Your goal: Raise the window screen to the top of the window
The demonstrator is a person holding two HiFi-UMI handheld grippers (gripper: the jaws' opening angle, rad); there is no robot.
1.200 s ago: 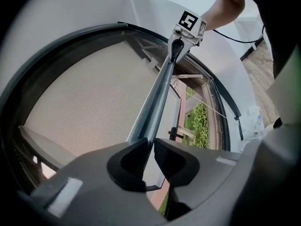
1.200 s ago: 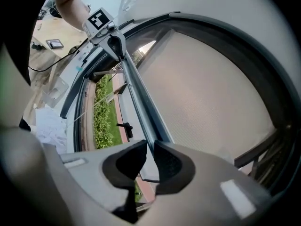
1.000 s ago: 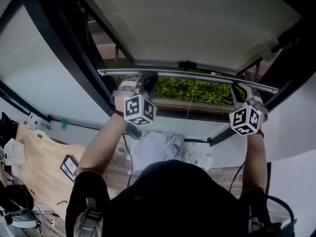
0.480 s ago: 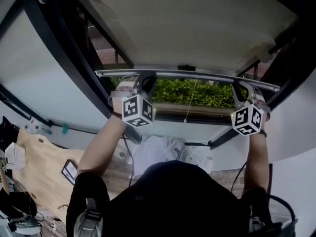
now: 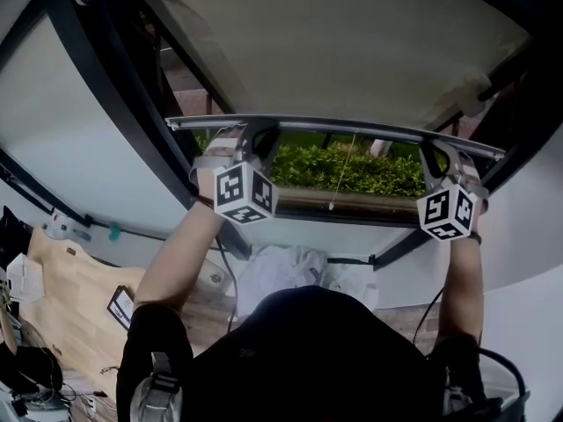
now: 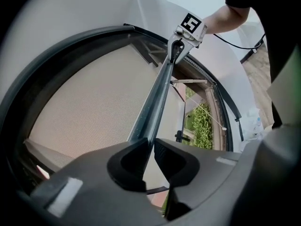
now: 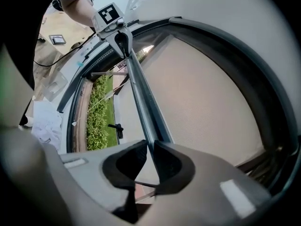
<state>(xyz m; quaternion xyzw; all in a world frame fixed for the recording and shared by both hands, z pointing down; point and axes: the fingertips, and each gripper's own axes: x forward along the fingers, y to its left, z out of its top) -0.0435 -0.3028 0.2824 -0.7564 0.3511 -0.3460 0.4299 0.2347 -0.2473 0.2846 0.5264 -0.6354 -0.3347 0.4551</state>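
Clamped narrow on the grey metal rail [image 5: 352, 127] of the beige mesh window screen [image 5: 352, 42], left gripper [image 5: 252, 137] and right gripper [image 5: 444, 154] had hoisted it higher above the brown sill [image 5: 352, 203], still short of the top.

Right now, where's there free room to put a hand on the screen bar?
Free: the middle of the bar, between left gripper and right gripper, with only a thin cord hanging below. Crowded: both ends, where the jaws clamp it.
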